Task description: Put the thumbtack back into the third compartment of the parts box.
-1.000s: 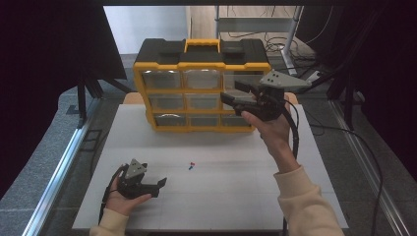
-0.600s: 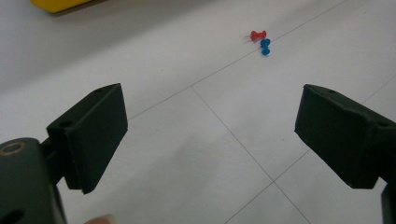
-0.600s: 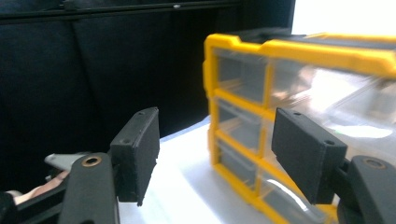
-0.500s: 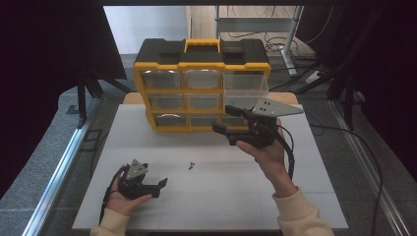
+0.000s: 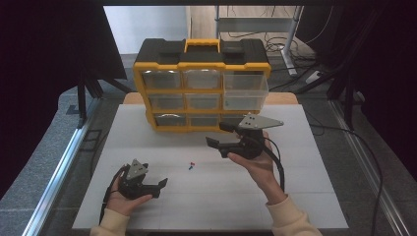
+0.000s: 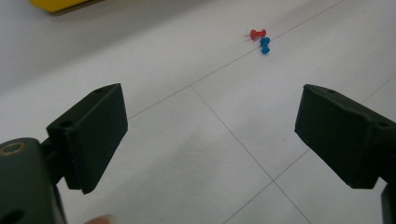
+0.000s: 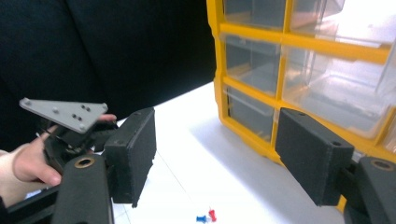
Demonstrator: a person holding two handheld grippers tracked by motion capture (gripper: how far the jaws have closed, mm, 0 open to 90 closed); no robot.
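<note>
We see the left gripper (image 5: 158, 186) low over the near-left of the white table (image 5: 314, 196), jaws spread wide, holding nothing. The right gripper (image 5: 216, 135) hangs in front of the yellow drawer organizer (image 5: 201, 88), jaws also wide apart and empty. A red pushpin (image 6: 257, 33) and a blue pushpin (image 6: 265, 45) lie touching on the table between both grippers. The organizer's top-right clear drawer (image 5: 246, 88) sticks out.

Glossy yellow plastic organiser (image 5: 201, 91)
</note>
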